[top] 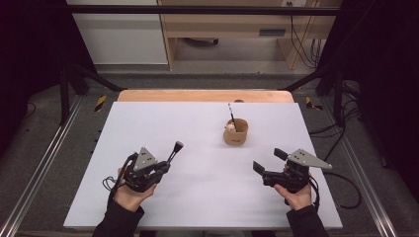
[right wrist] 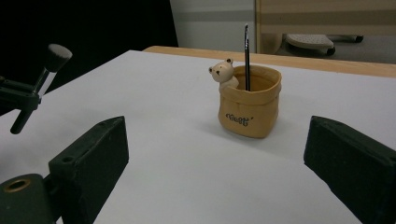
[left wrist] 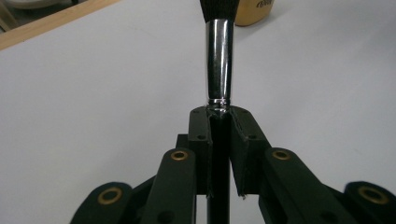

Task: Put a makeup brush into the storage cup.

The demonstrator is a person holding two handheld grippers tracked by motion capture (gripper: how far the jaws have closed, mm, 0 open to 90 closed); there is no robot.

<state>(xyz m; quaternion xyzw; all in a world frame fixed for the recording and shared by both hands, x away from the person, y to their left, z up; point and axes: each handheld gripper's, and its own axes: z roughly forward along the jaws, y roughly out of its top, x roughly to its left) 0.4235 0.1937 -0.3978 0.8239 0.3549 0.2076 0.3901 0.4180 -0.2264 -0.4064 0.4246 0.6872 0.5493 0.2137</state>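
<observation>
item: makeup brush (top: 175,151), black handle, bright metal ferrule, dark bristle head. location: lifted clear of the white table (top: 148,123), at its near left, clamped in the left gripper (top: 165,167). hold: the jaws are pressed tight on the black handle just below the ferrule, as the left gripper view shows, with the ferrule (left wrist: 219,60) rising straight out from between them; a grip this close to the head probably keeps the bristle end steady and leaves the tail of the handle free below. orientation: long axis runs along the gripper's own line, bristle head up and tilted forward and rightwards across the table, roughly toward the pouch; the tail of the handle points back and down toward the hand. item: tan fabric pouch (top: 236,132) with a small bear figure (right wrist: 223,73) at its rim, standing upright right of the table's centre, toward the far side, well apart from both grippers. contents: one thin dark pen (right wrist: 246,56), standing nearly upright against the inner wall. it reads as a holder for such tools, so the brush is likely bound for it. item: right gripper (top: 269,160), resting low at the near right, jaws spread wide and holding nothing, aimed at the pouch; judged ready to steady it if needed.
</observation>
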